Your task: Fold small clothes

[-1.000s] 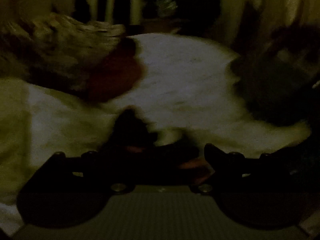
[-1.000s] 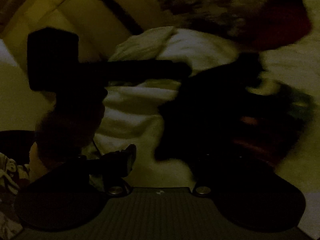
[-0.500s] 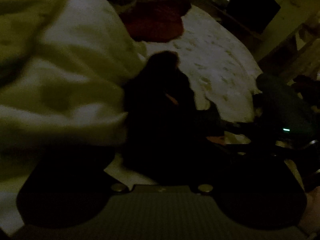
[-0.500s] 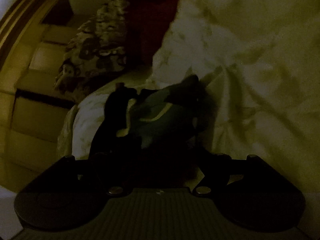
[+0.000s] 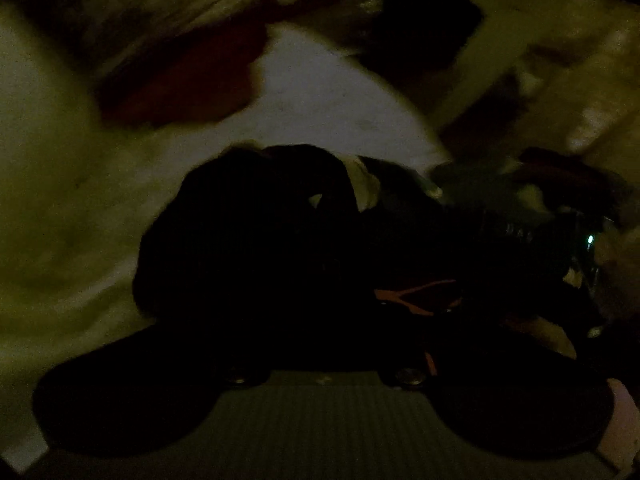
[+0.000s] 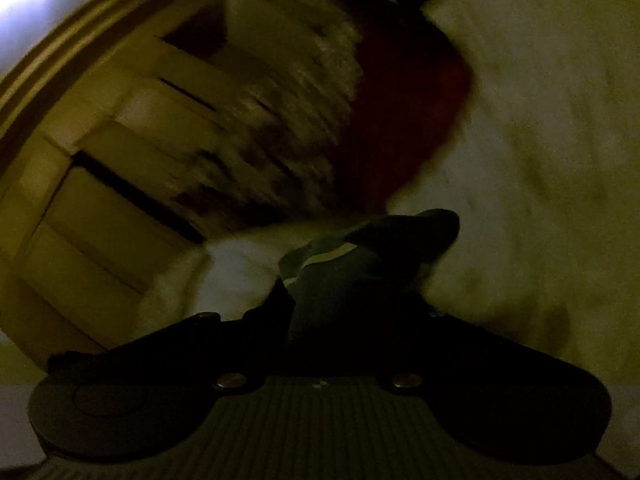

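Both of my grippers have just been closing, and the room has swung round in each view since a second ago. From the left wrist, the left gripper [image 5: 320,280] is lost in a dark garment [image 5: 248,232] heaped on the white bedsheet [image 5: 340,100], below the red pillow [image 5: 180,84]; the cloth sits between the jaws, but it is too dark for me to tell whether they pinch it. A second ago this view showed open sheet with the jaws spread wide. From the right wrist, the right gripper [image 6: 348,300] has drawn in on a fold of the same dark, teal-tinged cloth [image 6: 360,264], which stands up between the jaws just below that red pillow [image 6: 404,120]. I judge I am taking two edges at once so the piece can be lifted and laid flat for folding.
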Available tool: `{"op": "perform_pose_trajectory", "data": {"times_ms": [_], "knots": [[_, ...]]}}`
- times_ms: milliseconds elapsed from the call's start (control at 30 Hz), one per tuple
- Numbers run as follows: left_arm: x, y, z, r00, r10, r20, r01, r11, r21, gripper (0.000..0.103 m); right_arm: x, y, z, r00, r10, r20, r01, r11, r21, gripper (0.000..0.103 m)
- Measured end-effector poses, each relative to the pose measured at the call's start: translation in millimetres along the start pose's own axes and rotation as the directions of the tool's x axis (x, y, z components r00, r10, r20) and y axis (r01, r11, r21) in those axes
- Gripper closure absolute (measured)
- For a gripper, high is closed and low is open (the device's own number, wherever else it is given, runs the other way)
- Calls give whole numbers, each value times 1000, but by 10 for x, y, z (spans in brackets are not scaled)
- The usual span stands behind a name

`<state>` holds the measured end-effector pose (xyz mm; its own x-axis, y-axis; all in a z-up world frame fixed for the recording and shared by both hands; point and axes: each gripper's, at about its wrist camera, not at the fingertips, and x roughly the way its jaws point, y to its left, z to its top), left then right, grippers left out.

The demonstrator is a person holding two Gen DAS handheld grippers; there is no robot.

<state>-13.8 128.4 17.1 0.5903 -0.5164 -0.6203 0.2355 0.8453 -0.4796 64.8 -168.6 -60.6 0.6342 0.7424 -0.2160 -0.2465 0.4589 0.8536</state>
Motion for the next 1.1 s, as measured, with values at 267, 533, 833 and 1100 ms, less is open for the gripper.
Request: {"op": "perform_pose_trajectory", "data": {"times_ms": [267,533,833,1100], "knots": [[735,-1671,702,941,-337,20,332,935,127,81,-1855,820,1469,953,-209,218,259,937,-236,75],[2430,-2529,346,944,-255,-209,266,964,25,72,-2887,-99,2254,794,-558,241,600,783,-164,66],[2004,-2317,249,990,-90,-108,113,966,233,8,-3105,-632,1944,665,-632,397,728,666,-160,0],[1471,-2782,253,988,-147,37,99,810,578,29,-3373,181,1621,708,-515,484,706,490,-511,41]]}}
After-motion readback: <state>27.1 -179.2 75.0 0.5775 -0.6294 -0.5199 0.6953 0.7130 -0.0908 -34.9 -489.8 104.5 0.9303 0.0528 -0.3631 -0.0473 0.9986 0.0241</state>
